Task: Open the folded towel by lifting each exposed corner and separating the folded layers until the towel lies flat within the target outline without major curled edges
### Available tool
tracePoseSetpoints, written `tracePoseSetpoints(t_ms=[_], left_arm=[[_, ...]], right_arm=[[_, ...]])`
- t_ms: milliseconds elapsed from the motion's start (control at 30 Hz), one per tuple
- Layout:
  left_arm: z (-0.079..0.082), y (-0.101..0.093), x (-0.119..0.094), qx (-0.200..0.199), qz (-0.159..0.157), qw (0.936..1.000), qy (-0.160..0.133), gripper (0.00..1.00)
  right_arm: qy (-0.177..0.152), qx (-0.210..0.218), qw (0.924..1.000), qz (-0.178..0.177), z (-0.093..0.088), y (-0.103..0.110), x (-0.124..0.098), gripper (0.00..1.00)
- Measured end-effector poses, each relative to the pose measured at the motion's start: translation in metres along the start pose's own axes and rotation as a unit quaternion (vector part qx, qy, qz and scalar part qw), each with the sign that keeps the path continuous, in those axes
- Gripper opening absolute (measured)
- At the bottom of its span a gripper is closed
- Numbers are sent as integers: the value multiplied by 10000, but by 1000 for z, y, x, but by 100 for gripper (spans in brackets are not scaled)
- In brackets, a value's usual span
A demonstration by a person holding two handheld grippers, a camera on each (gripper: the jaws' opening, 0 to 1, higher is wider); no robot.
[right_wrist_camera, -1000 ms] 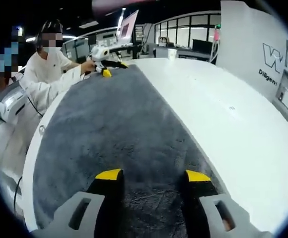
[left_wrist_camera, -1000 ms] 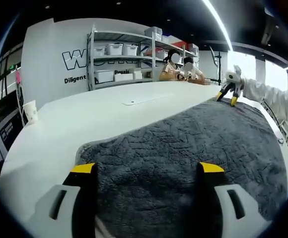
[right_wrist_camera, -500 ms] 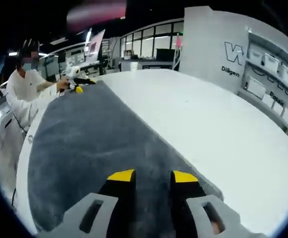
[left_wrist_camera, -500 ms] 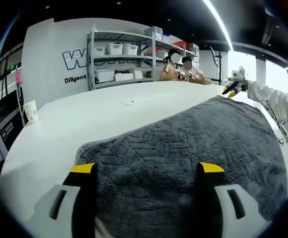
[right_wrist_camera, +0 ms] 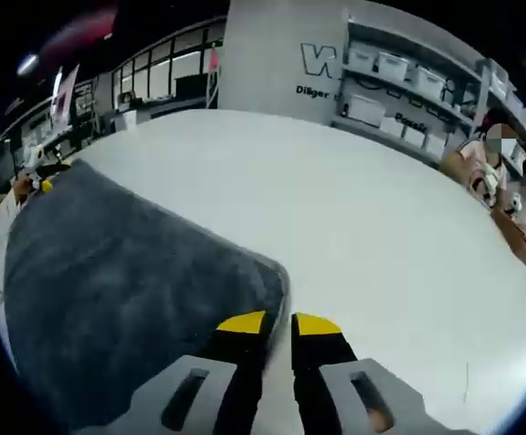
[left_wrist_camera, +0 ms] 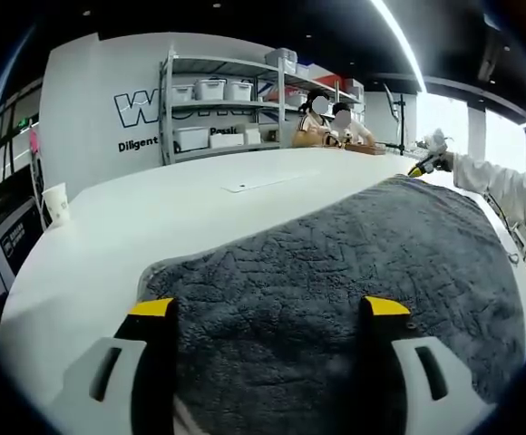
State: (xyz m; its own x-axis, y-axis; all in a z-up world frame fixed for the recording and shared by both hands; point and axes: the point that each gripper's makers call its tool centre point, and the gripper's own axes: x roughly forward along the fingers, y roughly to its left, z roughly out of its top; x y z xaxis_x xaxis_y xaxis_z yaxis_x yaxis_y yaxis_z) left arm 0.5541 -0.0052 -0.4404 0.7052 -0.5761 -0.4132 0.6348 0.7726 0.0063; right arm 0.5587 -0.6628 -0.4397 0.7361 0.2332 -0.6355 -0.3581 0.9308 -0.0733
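A dark grey textured towel (left_wrist_camera: 336, 263) lies spread on the white table (left_wrist_camera: 154, 217). My left gripper (left_wrist_camera: 268, 308) hovers over its near end with the jaws wide apart and nothing pinched. In the left gripper view the right gripper (left_wrist_camera: 423, 164) sits at the towel's far end, held from a white sleeve. In the right gripper view the towel (right_wrist_camera: 109, 281) fills the left side, and its rounded corner (right_wrist_camera: 272, 272) lies just ahead of my right gripper (right_wrist_camera: 279, 323). Those jaws are drawn nearly together with the towel's edge between them. The left gripper (right_wrist_camera: 39, 184) is small at the towel's far end.
A paper cup (left_wrist_camera: 55, 203) stands near the table's left edge. A thin flat card (left_wrist_camera: 258, 184) lies mid-table. Shelving with white bins (left_wrist_camera: 218, 113) lines the back wall, and people sit at a far table (left_wrist_camera: 326, 122). Bare table stretches right of the towel (right_wrist_camera: 399, 245).
My right gripper's jaws have narrowed from wide apart to nearly together, and its view has swung toward the towel's corner and the shelves. The left gripper has stayed still and open.
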Motion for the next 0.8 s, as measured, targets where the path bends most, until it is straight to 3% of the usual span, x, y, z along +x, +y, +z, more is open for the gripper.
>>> tracePoseSetpoints(t_ms=[467, 567, 800], left_arm=[[1, 1, 1, -4, 8, 10000, -5, 82], [1, 2, 1, -7, 13, 10000, -6, 82], [2, 1, 1, -18, 21, 10000, -20, 82]], right_arm=[[-258, 415, 9988, -45, -1, 5, 5, 0], [-245, 257, 9990, -283, -2, 2, 4, 0], [164, -394, 9954, -852, -1, -6, 4, 0]])
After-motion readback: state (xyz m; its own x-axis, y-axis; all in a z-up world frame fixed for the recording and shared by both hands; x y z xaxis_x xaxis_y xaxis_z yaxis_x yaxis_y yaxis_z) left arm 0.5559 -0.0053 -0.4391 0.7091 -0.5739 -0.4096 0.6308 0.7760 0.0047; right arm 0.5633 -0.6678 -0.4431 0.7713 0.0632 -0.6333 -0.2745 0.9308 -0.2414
